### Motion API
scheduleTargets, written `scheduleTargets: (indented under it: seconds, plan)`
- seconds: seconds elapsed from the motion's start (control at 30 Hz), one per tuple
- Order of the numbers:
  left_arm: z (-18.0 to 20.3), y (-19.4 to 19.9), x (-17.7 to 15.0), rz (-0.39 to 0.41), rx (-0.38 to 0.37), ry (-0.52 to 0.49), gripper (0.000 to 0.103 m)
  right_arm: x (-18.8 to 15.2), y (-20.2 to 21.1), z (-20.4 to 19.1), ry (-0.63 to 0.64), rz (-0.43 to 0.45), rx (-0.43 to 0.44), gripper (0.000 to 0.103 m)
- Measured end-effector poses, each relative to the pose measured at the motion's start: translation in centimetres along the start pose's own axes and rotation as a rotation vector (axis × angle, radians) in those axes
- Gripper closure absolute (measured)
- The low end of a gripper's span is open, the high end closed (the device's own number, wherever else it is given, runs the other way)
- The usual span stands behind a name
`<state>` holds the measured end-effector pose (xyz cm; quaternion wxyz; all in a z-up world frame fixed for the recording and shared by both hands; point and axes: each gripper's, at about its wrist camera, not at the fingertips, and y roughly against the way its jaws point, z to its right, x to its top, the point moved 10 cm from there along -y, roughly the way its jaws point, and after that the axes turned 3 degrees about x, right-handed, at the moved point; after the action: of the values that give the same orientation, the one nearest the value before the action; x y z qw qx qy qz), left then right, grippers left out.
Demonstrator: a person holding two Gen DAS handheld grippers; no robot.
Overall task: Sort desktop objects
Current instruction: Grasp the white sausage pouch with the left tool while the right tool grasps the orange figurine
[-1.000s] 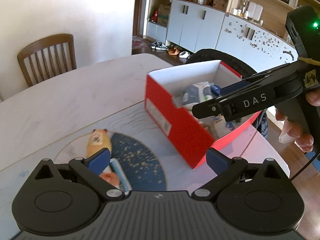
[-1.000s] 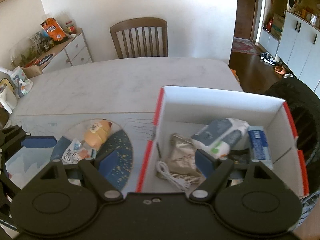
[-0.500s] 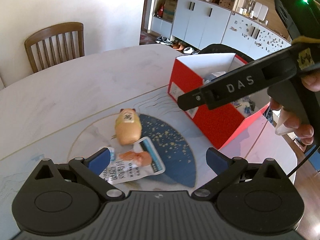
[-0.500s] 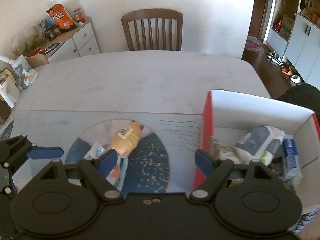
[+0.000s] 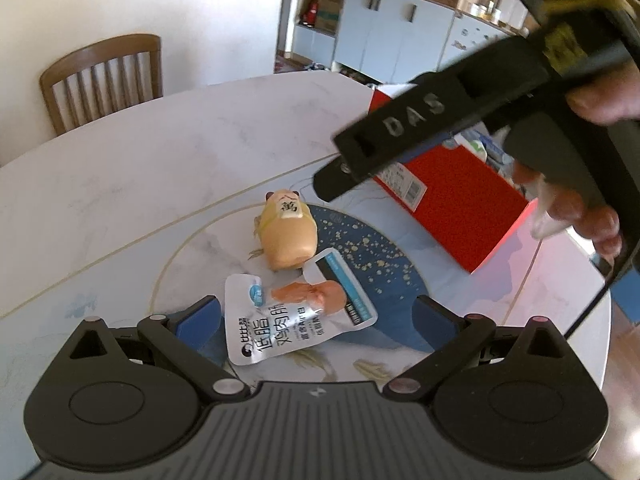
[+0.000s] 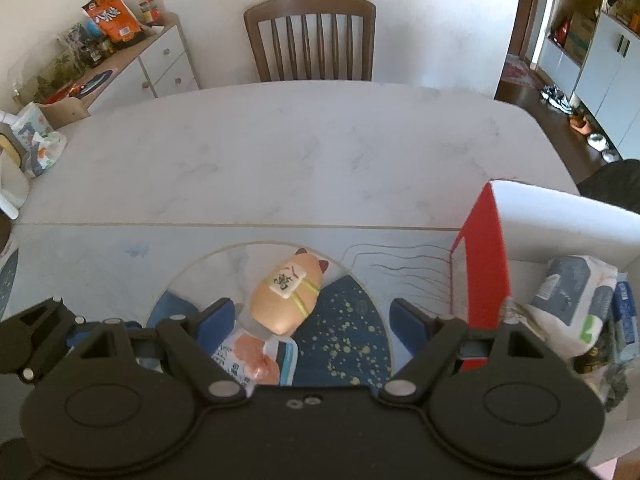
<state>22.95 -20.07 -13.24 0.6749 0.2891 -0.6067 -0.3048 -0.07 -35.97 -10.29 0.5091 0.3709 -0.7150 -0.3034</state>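
- Left gripper (image 5: 316,314): fingers spread wide and holding nothing, hanging over the worktop (image 5: 120,184). The snack pouch (image 5: 296,312) lies flat right between and just ahead of them, its printed face up.
- The pouch's long axis runs roughly across the gap, tilted up toward the right finger, so I judge a grasp would bite its short dimension best after a slight turn of the wrist.
- Right gripper (image 6: 312,316): fingers also released and empty. The pouch (image 6: 256,360) sits low beside its left finger, partly hidden by the gripper body.
- Just ahead of both, the cat-shaped toy (image 6: 286,300) rests touching the pouch's far edge, its long axis pointing away and to the right.
- The left gripper looks nearer the pouch; the right lines up better with the toy.
- Farther right, the red box (image 6: 482,264) stands open with sorted items inside, well apart from both.
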Motion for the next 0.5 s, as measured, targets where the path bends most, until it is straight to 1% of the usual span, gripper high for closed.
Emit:
scheduleTargets:
  seconds: [0.27, 0.37, 0.5]
  plan:
    - [-0.7, -2.6, -0.6, -0.003, -0.006, -0.111, 0.001, 0.3, -2.7, -0.2, -0.014, -0.037, -0.02, 0.019]
    - [-0.6, -3.5, -0.7, -0.004, -0.035, -0.157, 0.001, 0.4, -3.6, -0.3, -0.017, -0.051, -0.019, 0.019]
    - [-0.2, -4.5, -1.0, 0.0, -0.066, -0.249, 0.001, 0.6, -4.8, -0.6, -0.015, -0.071, -0.019, 0.019]
